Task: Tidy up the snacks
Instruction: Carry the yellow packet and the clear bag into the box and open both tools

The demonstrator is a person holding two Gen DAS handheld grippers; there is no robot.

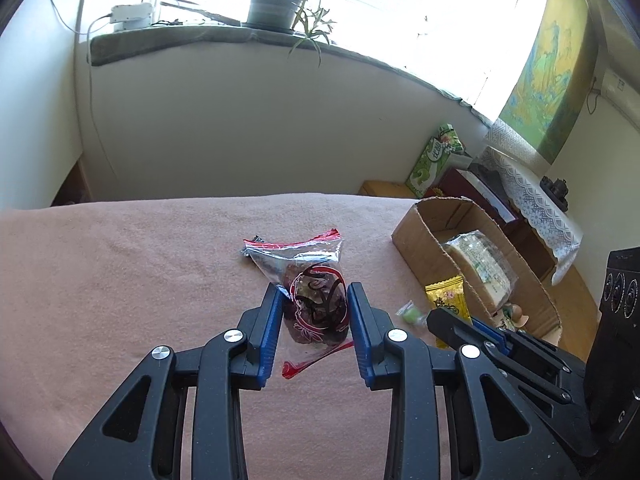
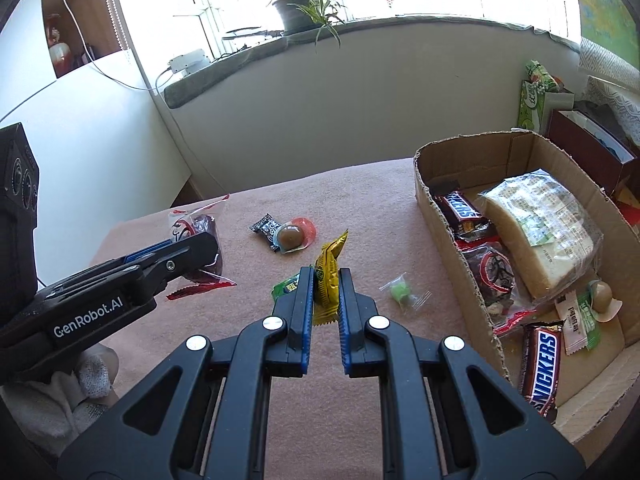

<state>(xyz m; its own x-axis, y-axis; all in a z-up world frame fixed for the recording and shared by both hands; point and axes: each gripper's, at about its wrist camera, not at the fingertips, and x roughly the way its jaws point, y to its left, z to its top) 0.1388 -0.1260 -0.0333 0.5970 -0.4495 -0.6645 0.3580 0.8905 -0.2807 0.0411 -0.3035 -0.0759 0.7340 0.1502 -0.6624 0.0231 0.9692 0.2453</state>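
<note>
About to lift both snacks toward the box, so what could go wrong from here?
1. The left claw pinches only the bulging middle of the clear red-trimmed bag; its loose film ends could let it slip.
2. The right claw grips the yellow packet beside a green wrapper, which may get dragged along.
3. The cardboard box already looks crowded, so a drop could land on the bread pack or catch the torn rim.

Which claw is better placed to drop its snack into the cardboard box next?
Right, probably. The right claw already pinches the yellow packet and sits just beside the cardboard box. The left claw grips the red-printed bag farther from the box, with the right claw between.
</note>
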